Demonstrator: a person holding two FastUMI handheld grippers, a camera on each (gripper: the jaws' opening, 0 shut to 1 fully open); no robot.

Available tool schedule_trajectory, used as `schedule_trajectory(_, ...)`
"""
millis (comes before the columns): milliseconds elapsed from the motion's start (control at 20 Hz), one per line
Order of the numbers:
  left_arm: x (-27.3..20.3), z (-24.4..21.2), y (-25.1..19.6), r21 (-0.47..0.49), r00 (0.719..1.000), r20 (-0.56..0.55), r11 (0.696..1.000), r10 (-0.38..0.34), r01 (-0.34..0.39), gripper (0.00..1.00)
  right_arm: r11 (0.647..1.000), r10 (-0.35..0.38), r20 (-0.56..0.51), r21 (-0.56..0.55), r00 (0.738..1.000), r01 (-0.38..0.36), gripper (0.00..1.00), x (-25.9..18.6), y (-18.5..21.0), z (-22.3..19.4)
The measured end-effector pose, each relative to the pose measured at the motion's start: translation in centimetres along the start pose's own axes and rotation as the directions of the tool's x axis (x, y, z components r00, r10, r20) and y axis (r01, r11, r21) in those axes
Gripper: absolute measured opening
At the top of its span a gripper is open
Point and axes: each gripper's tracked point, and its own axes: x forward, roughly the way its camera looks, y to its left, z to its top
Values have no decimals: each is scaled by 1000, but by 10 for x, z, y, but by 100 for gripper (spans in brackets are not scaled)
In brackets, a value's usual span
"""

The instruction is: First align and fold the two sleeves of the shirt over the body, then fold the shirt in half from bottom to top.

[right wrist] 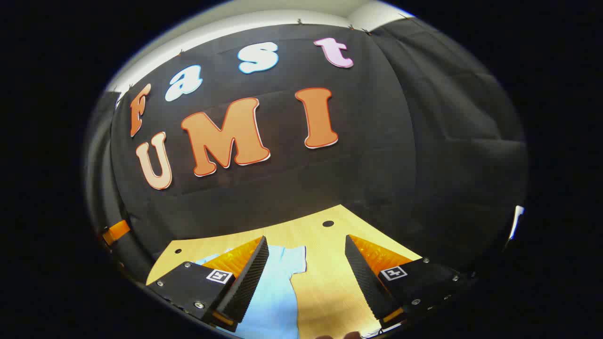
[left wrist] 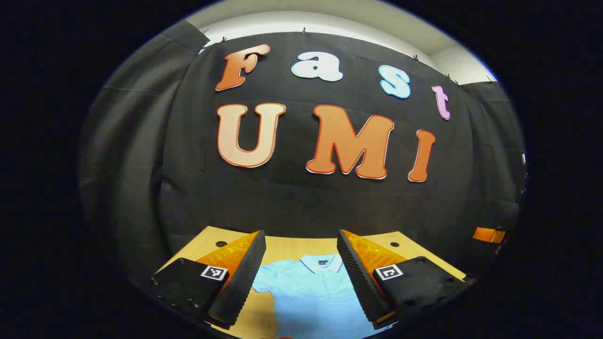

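The light blue shirt (left wrist: 313, 292) lies flat on the wooden worktop (left wrist: 292, 245), collar toward 12 o'clock and away from the person. In the left gripper view its collar and button placket sit between the fingers of the left tool (left wrist: 301, 278), which hangs above the cloth with its fingers spread wide and nothing between them. One short sleeve spreads out toward 9 o'clock, just beside the near finger.

In the right gripper view the right tool (right wrist: 306, 278) is likewise released and empty. The shirt's other sleeve (right wrist: 289, 259) reaches out toward 12 o'clock beside its 9 o'clock finger, with bare worktop filling the rest of the gap between the fingers. Neither sleeve looks folded yet, so the task appears to be at its first step.

Several things could go wrong from here. The left tool seems centred over the chest and not over a sleeve; closing there would likely bunch the body and pull the shirt out of square. The right tool sits mostly over bare wood, so a straight descent could miss the sleeve edge or catch only a corner, giving a twisted, uneven fold. The fabric looks thin and slack, and a shallow pinch may slip free mid-fold. Pinching too deep could take up the body layer beneath and drag the whole shirt across the smooth worktop. Uneven timing between the two hands would probably leave the sleeves misaligned.
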Motion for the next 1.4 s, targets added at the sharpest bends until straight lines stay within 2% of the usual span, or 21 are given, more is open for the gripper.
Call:
schedule_trajectory(250,-2,20,70,-13,998,30,999,49,-49,98,999,30,9,-38,1000,-29,98,-7,53,8)
schedule_trajectory(550,0,42,110,3,989,79,992,128,-128,98,998,28,11,-61,1000,-27,98,8,68,18)
schedule_trajectory(850,26,39,99,11,985,69,987,159,-160,98,997,20,-49,-80,999,-24,98,37,49,13)
schedule_trajectory(950,33,39,88,11,986,70,988,153,-154,98,997,38,-72,-68,997,-42,98,43,46,14)
schedule_trajectory(1150,46,38,75,19,986,63,988,154,-156,98,997,28,-94,-69,995,-34,98,65,34,16)
schedule_trajectory(1400,63,27,74,12,984,37,985,172,-173,98,996,26,-164,-80,986,-39,98,92,27,8)
